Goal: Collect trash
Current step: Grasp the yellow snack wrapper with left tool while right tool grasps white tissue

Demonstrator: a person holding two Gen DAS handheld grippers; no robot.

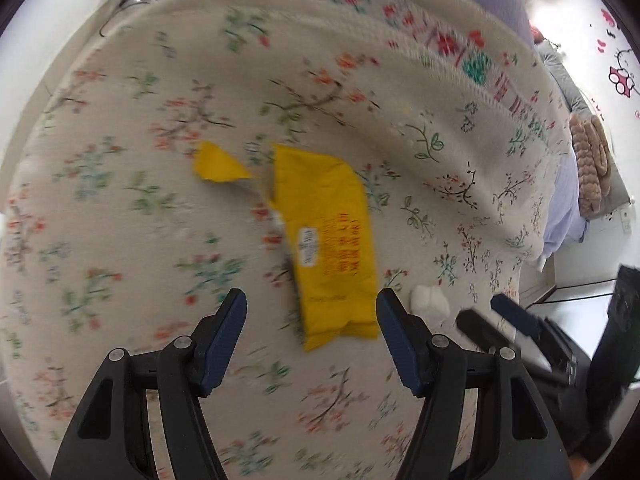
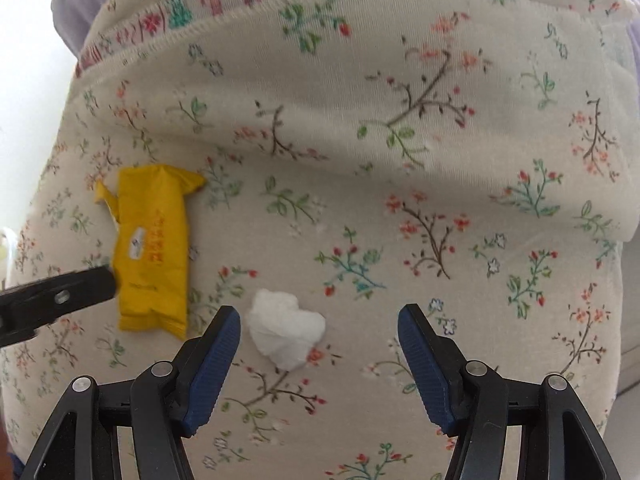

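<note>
A torn yellow wrapper [image 1: 330, 240] lies flat on a floral bedspread [image 1: 120, 208]; its torn-off flap [image 1: 218, 166] sticks out to the left. My left gripper [image 1: 311, 300] is open, its jaws either side of the wrapper's near end. A crumpled white tissue [image 2: 285, 332] lies just right of the wrapper; it also shows in the left wrist view [image 1: 431, 303]. My right gripper [image 2: 319, 316] is open, just over the tissue, which sits between its jaws nearer the left one. The wrapper [image 2: 154, 252] and the left gripper's tip [image 2: 72, 288] show at left in the right wrist view.
The bedspread [image 2: 400, 160] has a folded patterned hem [image 1: 440, 40] at the far side. Beyond the bed's right edge are a brown plush item [image 1: 592, 164], a white wall with pink stickers [image 1: 620, 76] and the floor. The right gripper [image 1: 504, 320] shows at lower right in the left wrist view.
</note>
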